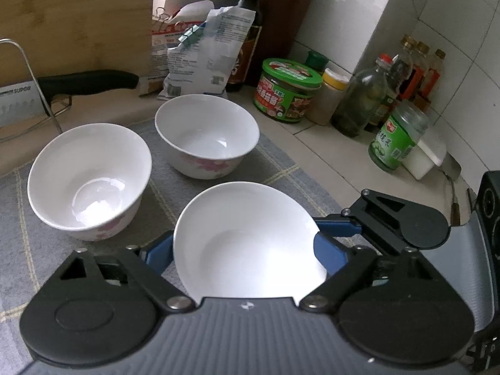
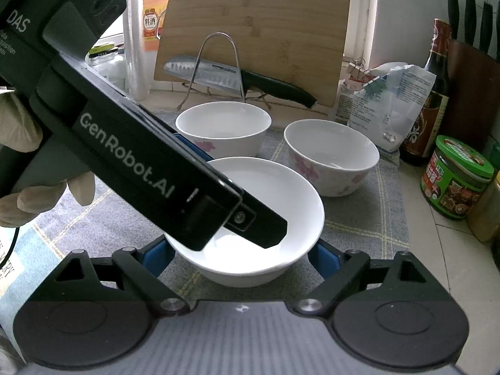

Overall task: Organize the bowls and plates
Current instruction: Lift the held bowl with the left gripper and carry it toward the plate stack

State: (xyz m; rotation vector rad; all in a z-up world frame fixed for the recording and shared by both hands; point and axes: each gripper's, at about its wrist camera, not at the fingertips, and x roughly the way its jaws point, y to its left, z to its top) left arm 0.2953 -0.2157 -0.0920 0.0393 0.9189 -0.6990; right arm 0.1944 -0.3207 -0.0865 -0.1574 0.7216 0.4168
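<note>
A plain white shallow bowl (image 1: 250,243) (image 2: 275,206) sits on a grey checked mat (image 1: 18,218) (image 2: 368,225). My left gripper (image 1: 247,250) has blue fingers (image 1: 331,250) on both sides of it, one inside the rim; whether they clamp it is not clear. The left gripper's body (image 2: 140,156) reaches into the bowl in the right wrist view. My right gripper (image 2: 240,256) is open, its blue fingers (image 2: 325,259) on either side of the same bowl. Two floral bowls (image 1: 87,178) (image 1: 207,134) stand upright behind it, also in the right wrist view (image 2: 223,128) (image 2: 331,156).
A knife (image 2: 237,78) lies on a wire rack in front of a bamboo cutting board (image 2: 259,28). Clipped bags (image 1: 200,50), a dark sauce bottle (image 1: 250,31), a green-lidded tub (image 1: 287,90) and several jars and bottles (image 1: 397,134) line the tiled wall on the right.
</note>
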